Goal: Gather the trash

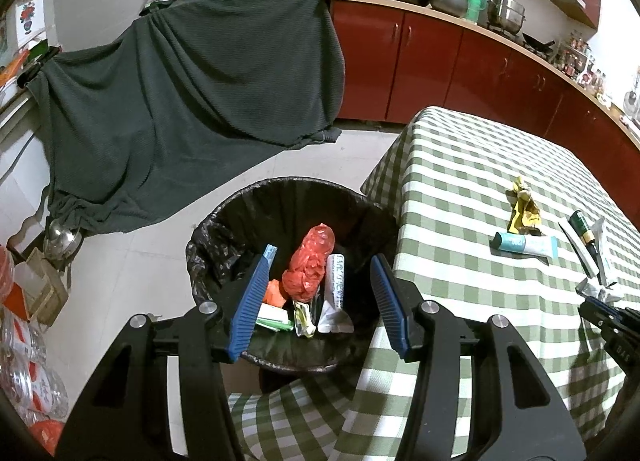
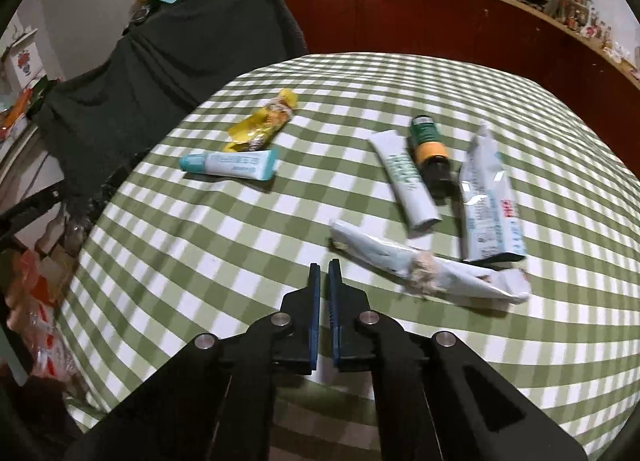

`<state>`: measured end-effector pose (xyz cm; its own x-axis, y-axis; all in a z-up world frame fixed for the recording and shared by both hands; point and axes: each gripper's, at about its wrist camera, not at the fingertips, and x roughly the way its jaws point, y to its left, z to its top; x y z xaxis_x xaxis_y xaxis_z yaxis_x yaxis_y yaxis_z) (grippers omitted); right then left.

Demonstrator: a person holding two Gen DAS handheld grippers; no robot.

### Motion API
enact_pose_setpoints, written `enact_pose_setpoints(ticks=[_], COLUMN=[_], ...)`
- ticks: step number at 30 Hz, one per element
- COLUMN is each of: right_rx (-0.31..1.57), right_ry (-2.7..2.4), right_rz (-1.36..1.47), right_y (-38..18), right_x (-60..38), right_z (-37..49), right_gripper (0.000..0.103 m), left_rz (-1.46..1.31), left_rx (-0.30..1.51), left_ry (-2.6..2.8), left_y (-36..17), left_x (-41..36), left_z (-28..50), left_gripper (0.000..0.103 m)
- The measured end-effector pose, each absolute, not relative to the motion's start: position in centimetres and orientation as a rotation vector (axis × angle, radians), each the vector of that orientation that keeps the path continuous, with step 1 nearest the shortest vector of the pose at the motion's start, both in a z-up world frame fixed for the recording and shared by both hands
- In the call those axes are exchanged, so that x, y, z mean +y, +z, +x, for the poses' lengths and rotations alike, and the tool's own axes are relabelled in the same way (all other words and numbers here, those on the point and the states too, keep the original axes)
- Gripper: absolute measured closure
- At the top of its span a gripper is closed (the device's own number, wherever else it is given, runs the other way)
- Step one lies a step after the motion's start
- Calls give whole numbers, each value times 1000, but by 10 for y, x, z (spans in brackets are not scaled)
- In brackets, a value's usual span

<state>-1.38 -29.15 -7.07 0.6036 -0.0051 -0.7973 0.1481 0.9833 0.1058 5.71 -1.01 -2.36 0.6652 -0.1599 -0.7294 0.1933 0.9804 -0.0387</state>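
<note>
With the right gripper (image 2: pixel 324 267) shut on nothing, low centre of its view just left of the crumpled white wrapper (image 2: pixel 428 269) on the table (image 2: pixel 200 261): likely a missed grasp, wrapper pushed aside. Long axis from upper left to lower right, torn end at lower right. Risk of another empty close, or of nudging the white tube (image 2: pixel 404 177) and dark bottle (image 2: pixel 430 151) above. Left gripper (image 1: pixel 320 301) half open, empty, above the black-lined bin (image 1: pixel 224 229) at lower centre of its view, holding earlier trash.
</note>
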Motion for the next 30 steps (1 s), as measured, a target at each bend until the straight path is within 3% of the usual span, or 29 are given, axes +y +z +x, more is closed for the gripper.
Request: enact_pose_setpoints(ticks=[6,8,10,19,26,30], right_rx=[869,871,873,891,845,832], right_ry=[-118,-137,-165,-180,-205,-221], right_rz=[152,151,149,167,150,146], right_y=[-55,-53,-54,-68,-60,-58], right_x=[-296,-306,-315,-337,-341,-350], right_z=[-18,-23,-27,-35,-35,-33], right_gripper=[96,87,68,58,57,47], left_rz=[44,43,44,61,68,63], left_rx=[818,817,815,812,810,813], left_ry=[-193,-188,-182,-184,-190,-188], left_y=[-24,-24,-24,-22,-20,-21], left_x=[-7,-5,-4,-7,-12,-12], left_z=[58,59,59,55,53,53], left_gripper=[51,51,51,51,51,51])
